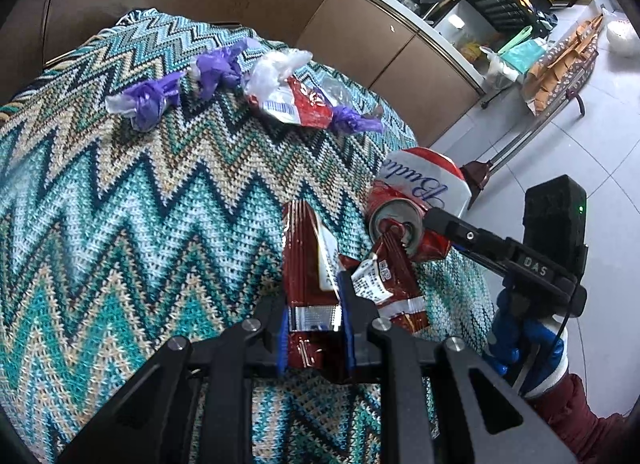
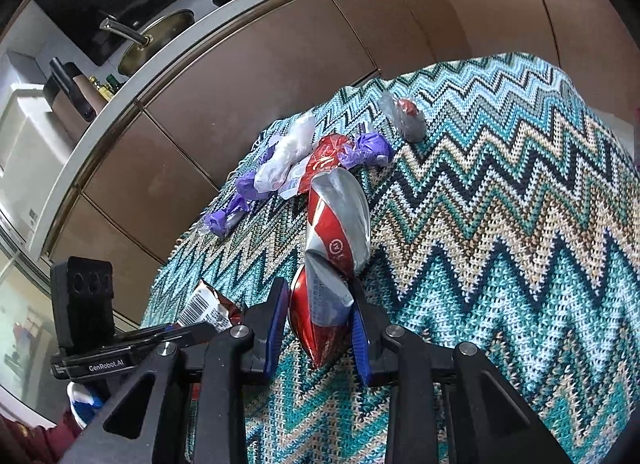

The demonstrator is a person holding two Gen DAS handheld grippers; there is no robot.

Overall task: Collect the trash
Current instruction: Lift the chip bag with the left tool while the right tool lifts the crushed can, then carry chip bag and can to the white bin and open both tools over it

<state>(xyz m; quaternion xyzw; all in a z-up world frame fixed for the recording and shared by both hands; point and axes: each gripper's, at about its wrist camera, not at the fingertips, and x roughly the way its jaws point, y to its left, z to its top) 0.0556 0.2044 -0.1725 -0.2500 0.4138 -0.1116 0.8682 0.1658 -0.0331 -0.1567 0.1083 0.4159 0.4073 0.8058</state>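
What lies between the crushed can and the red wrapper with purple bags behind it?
Only bare zigzag cloth between the crushed can and the red wrapper, seen in the right wrist view.

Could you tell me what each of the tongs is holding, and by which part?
Left tongs grip the red wrapper near its sealed end; right tongs pinch the crushed can at its flattened lower end.
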